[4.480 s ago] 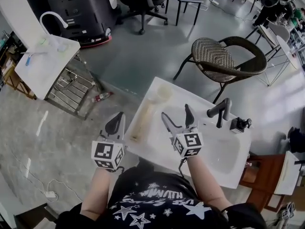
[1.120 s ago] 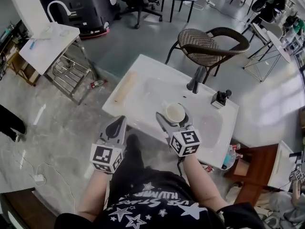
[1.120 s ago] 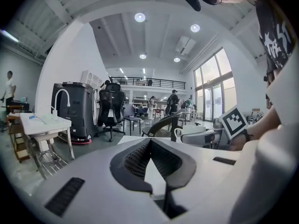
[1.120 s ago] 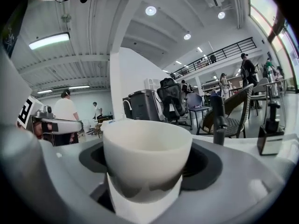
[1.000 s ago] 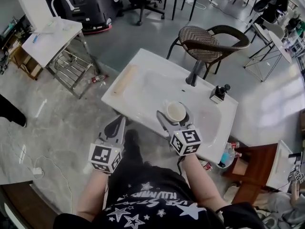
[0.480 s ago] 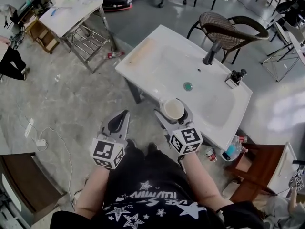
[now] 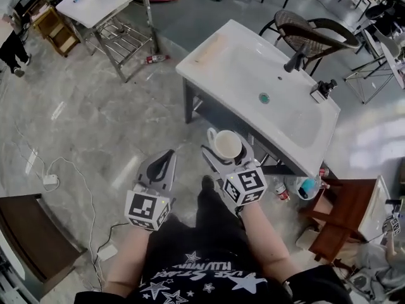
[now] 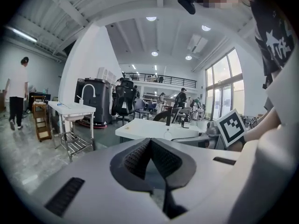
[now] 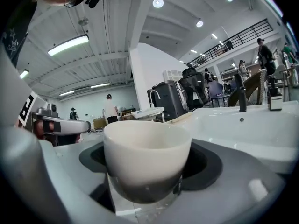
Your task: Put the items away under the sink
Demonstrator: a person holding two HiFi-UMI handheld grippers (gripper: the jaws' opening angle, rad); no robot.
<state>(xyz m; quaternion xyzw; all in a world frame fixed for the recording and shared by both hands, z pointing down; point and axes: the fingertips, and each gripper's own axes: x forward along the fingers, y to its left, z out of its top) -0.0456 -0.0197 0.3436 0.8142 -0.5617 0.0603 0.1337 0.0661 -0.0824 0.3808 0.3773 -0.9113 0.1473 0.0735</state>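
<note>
cup [image 7: 228, 145] clamped in right gripper [image 7: 226, 152] near the sink [image 7: 243, 62]; left gripper [image 7: 166, 157] jaws pressed together, empty.

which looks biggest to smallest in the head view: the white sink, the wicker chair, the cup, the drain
1. white sink
2. wicker chair
3. cup, though it is nearer the camera, which inflates it
4. drain, clearly smallest
</note>
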